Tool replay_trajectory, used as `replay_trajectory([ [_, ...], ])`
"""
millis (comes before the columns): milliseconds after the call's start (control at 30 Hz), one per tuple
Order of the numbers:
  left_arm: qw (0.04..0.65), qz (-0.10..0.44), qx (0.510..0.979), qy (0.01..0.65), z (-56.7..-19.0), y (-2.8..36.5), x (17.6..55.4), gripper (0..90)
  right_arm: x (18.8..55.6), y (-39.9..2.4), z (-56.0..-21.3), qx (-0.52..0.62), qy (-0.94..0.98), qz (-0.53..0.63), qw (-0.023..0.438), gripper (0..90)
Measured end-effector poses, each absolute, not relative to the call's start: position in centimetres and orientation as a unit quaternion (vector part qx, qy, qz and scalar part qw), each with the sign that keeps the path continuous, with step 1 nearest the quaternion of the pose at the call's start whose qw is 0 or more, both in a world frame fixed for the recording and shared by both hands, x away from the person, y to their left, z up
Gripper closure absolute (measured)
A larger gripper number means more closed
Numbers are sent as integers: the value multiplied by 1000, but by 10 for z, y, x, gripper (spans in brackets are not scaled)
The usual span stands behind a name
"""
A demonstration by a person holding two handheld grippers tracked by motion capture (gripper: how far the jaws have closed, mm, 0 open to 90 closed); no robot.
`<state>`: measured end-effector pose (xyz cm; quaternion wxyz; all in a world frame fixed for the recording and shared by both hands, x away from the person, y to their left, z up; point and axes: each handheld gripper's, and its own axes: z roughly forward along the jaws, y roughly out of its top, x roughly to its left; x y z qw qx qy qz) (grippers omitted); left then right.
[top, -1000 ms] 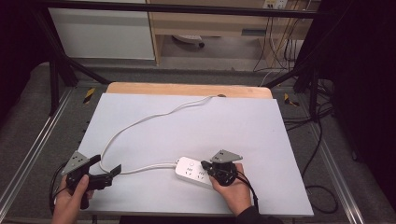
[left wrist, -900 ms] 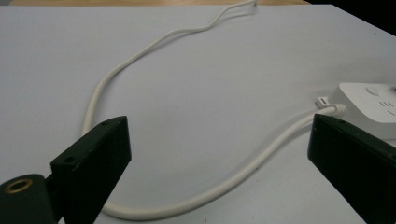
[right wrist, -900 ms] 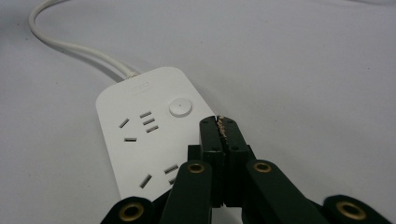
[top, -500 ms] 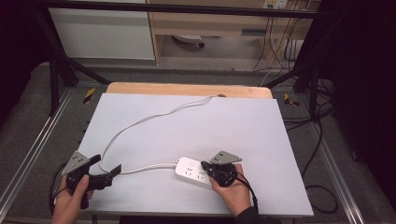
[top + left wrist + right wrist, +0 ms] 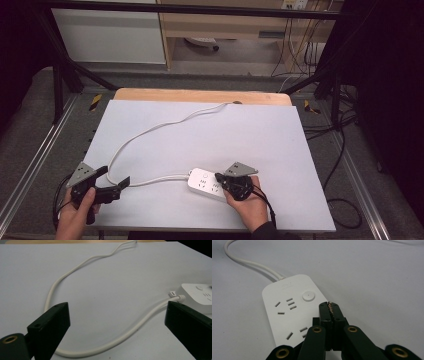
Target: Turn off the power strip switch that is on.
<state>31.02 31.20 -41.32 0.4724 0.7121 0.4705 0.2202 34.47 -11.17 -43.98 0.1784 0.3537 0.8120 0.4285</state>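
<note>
Right gripper view: right gripper [image 5: 329, 305] jaws pressed together, empty, over a white power strip [image 5: 292, 315] lying on the table [image 5: 260, 135]. Left gripper [image 5: 117, 322] jaws gape wide, straddling its cord [image 5: 140, 325].

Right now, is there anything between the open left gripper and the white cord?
Nothing visible. The left gripper is open, and the white cord lies on bare tabletop just beyond its jaws. The power strip sits off to the side.
</note>
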Motion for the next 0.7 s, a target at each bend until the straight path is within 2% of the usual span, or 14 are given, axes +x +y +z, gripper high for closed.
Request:
replay_trajectory([
  [700,469,221,714,471,-414,312,311,62,346,-112,-439,352,815,426,175,900],
])
